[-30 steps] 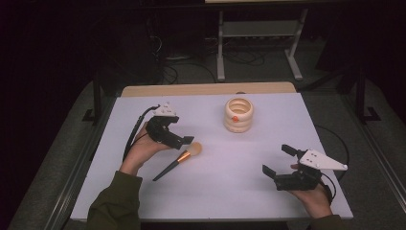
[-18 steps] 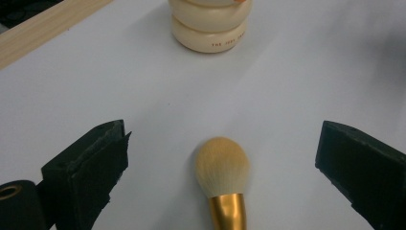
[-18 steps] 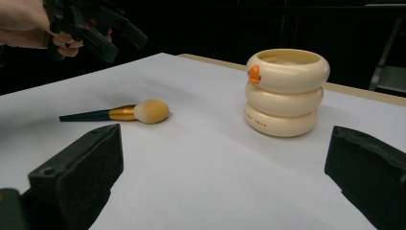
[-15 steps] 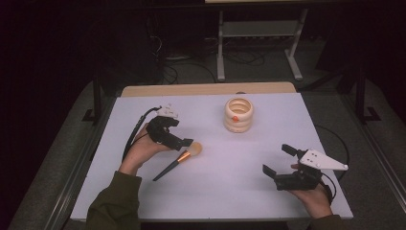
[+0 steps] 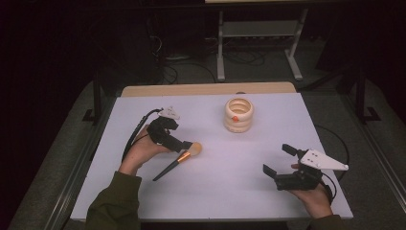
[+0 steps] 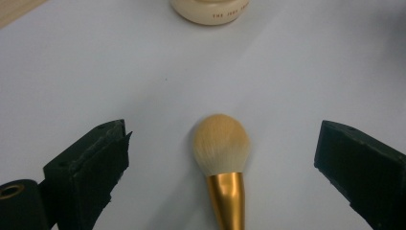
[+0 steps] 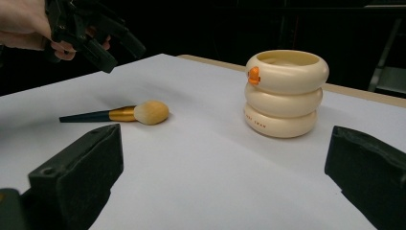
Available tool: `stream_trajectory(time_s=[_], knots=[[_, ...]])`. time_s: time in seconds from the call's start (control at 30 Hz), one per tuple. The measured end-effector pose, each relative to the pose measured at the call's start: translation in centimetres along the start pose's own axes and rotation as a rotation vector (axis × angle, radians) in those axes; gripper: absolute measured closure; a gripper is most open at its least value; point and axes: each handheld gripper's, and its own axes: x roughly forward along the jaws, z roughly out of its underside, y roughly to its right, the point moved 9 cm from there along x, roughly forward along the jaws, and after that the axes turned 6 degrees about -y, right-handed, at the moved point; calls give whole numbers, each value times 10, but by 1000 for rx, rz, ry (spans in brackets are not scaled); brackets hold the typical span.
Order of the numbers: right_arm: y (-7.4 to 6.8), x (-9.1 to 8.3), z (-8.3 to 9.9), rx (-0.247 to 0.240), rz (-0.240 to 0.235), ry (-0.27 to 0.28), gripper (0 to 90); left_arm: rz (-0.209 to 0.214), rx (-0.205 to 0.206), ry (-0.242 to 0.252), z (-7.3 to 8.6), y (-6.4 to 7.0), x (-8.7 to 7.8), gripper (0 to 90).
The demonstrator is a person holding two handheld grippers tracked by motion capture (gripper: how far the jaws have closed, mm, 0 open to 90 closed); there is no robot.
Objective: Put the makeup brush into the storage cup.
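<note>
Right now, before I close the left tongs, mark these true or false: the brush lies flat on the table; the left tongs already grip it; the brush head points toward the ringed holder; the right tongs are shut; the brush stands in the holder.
1. The makeup brush lies flat on the table: true.
2. The left tongs grip it: false, the jaws stand open either side of its head.
3. Its head points toward the ringed holder: true.
4. The right tongs are shut: false, open and empty.
5. The brush stands in the holder: false, it lies apart.
</note>
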Motion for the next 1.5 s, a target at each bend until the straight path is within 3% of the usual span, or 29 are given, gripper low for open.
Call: stream_trajectory(time_s=[0.67, 1.07, 1.5], knots=[[1, 0, 0, 1, 2, 2, 0, -24, -13, -119, 14, -3, 6, 61], [1, 0, 0, 4, 3, 0, 0, -15, 13, -194, 22, -3, 12, 62], [2, 0, 0, 4, 5, -2, 0, -6, -4, -260, 31, -2, 23, 65]])
